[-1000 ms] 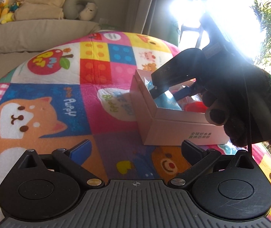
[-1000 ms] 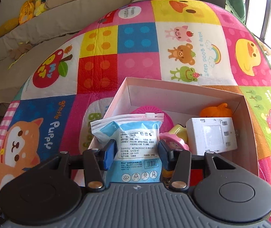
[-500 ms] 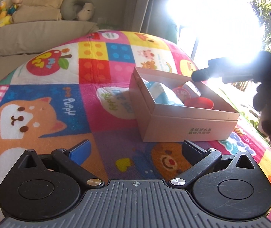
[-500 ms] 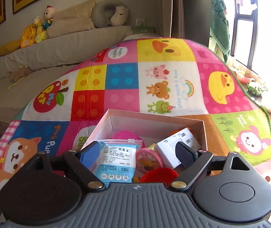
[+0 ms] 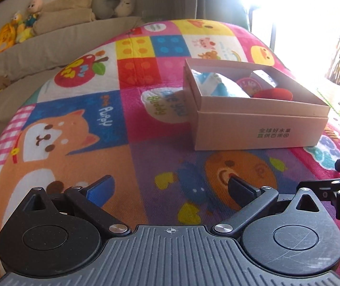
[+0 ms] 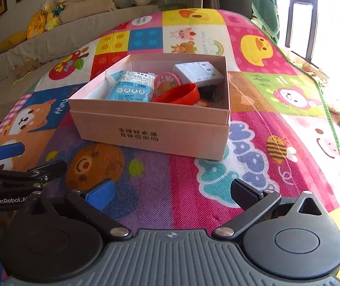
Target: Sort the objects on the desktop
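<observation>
A pink cardboard box point(image 6: 150, 128) stands on the colourful play mat point(image 6: 193, 190). In it lie a blue mask packet point(image 6: 131, 87), a pink round toy point(image 6: 166, 83), a white adapter box point(image 6: 197, 72) and a red bowl point(image 6: 177, 94). The box also shows in the left wrist view point(image 5: 260, 128), with the packet point(image 5: 220, 85) and the bowl point(image 5: 274, 94) inside. My right gripper point(image 6: 172, 190) is open and empty, well in front of the box. My left gripper point(image 5: 171, 187) is open and empty, in front and left of the box.
A beige sofa point(image 6: 50, 43) with plush toys point(image 6: 48, 14) runs along the back. A bright window point(image 5: 301, 12) is at the right. The mat's green edge point(image 6: 337, 143) drops off to the right. The left gripper shows at the left of the right wrist view point(image 6: 7, 166).
The right gripper let go of the mask packet in the box, opened wide, and pulled back and down to mat level. The left gripper has barely moved.
</observation>
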The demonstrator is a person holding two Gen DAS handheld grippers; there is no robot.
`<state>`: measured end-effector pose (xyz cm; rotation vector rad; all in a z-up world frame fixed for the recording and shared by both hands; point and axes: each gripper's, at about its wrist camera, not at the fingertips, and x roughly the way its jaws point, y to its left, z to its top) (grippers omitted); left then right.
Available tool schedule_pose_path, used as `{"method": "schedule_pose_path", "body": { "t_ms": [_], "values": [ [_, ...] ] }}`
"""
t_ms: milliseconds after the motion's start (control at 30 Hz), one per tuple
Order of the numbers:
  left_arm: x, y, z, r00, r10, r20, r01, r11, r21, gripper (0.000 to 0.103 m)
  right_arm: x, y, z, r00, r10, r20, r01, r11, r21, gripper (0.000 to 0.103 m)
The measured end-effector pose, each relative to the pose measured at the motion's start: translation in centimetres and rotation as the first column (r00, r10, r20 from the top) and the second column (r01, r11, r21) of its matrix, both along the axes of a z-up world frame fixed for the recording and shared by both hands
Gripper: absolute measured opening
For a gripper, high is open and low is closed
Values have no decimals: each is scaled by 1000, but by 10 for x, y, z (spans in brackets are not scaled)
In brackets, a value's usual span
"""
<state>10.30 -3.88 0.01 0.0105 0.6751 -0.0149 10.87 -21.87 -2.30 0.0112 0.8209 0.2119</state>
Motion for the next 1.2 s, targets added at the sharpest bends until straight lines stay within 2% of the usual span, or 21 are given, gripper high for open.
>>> {"method": "schedule_pose_path", "body": {
  "t_ms": [33,100,233,300,367,467,500,600,767,1200],
  "values": [
    [4,-1,-3,999,10,-30,-10,1000,1,103,2,0,-4,1000,4,-21,-4,1000,5,103],
    [6,-1,-4,999,21,-32,-21,1000,-8,103,1,0,-6,1000,-9,8,9,1000,-4,103],
    [8,-2,-4,999,31,-24,-31,1000,-3,103,8,-20,-11,984,-169,61,169,986,4,103],
    [9,-2,-4,999,26,-24,-26,1000,-5,103,9,-32,-10,980,-184,78,179,982,59,103],
    [10,-3,-4,1000,14,-20,-14,1000,6,103,11,-35,-11,982,-172,80,168,984,58,103],
    [14,-4,-4,1000,-22,-14,23,999,23,103,13,-22,-11,987,-144,67,146,989,-30,103],
    [16,-3,-4,1000,-28,-15,28,999,21,103,13,-15,-11,992,-110,60,113,992,-59,103],
    [18,-1,-4,999,-29,-16,29,1000,4,103,9,-1,-11,998,-24,62,28,998,-56,103],
    [19,0,-4,999,-29,-16,29,1000,-3,103,20,-2,-12,996,-66,64,70,996,-58,103],
    [19,0,-4,999,-29,-17,29,1000,-2,103,20,-1,-13,995,-62,72,66,996,-61,103]
  ]
}}
